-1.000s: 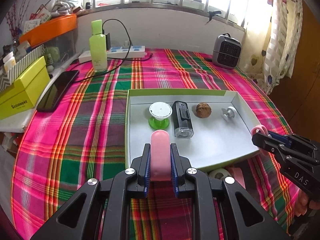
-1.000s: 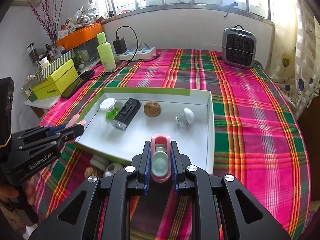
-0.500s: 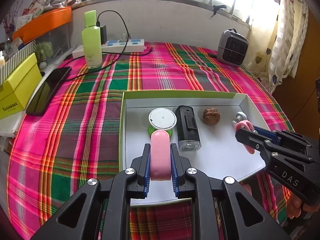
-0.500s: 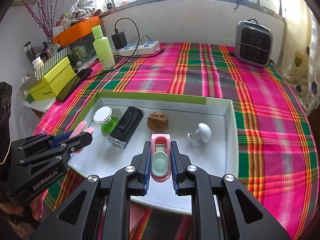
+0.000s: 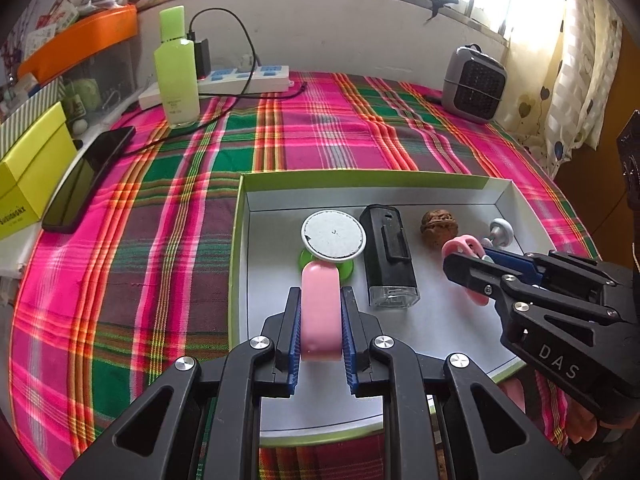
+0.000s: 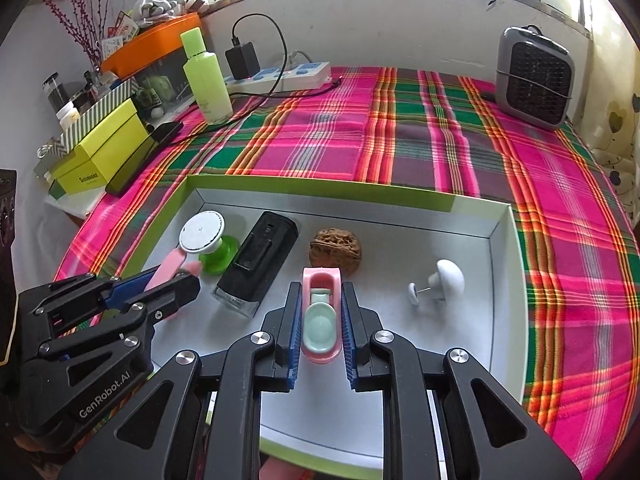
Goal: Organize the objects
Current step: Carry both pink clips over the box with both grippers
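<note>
My left gripper (image 5: 320,294) is shut on a flat pink rounded piece (image 5: 320,316), held over the near left part of the white tray (image 5: 360,178) with the green rim. Just beyond its tip stands a white-topped green stand (image 5: 333,235). My right gripper (image 6: 321,292) is shut on a pink toy with a mint-green insert (image 6: 321,318), over the tray's middle, just short of the walnut (image 6: 335,252). A black device (image 6: 256,262) and a white knob (image 6: 444,280) also lie in the tray (image 6: 320,185). Each gripper shows in the other's view: the right gripper (image 5: 466,260) and the left gripper (image 6: 176,276).
On the plaid tablecloth behind the tray stand a green bottle (image 5: 176,70), a power strip (image 5: 244,80) with a charger and a grey heater (image 5: 474,80). A phone (image 5: 86,178) and a yellow box (image 5: 30,172) lie at the left. Pink items (image 5: 514,396) peek out below the tray's near edge.
Both grippers have moved forward and slightly down, from the tray's near edge to over its inside. Each still holds its pink item.
</note>
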